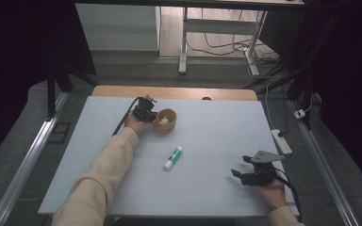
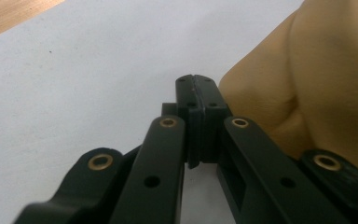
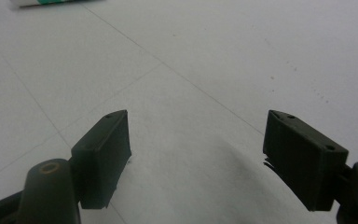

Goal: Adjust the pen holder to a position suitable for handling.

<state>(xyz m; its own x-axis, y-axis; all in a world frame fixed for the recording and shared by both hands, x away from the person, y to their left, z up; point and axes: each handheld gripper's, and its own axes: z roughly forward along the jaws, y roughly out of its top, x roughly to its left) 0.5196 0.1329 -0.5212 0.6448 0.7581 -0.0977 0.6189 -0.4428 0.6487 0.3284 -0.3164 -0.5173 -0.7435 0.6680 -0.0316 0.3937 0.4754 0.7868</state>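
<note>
Nearest to the person, the right gripper (image 1: 239,174) is resting low over the counter (image 1: 207,188), and its jaws are standing wide apart with nothing between them. In the right gripper view only the bare white sheet is lying between the two pads, and the glue stick (image 3: 46,2) is showing far ahead at the top edge.

A little farther, the glue stick (image 1: 173,157) is lying flat on the sheet, well apart from both grippers, with its green label facing up.

Farther still, the left gripper (image 1: 152,114) is sitting just beside the wooden cup (image 1: 165,121). In the left gripper view its jaws are pressed together, and nothing is visible between them; the tan wall of the cup (image 2: 307,79) is rising close on the right side. Something pale is lying inside the cup, but I cannot tell what it is.

I am judging that the work is around its middle: one thing seems already placed in the cup, and the glue stick is waiting to be picked up.
</note>
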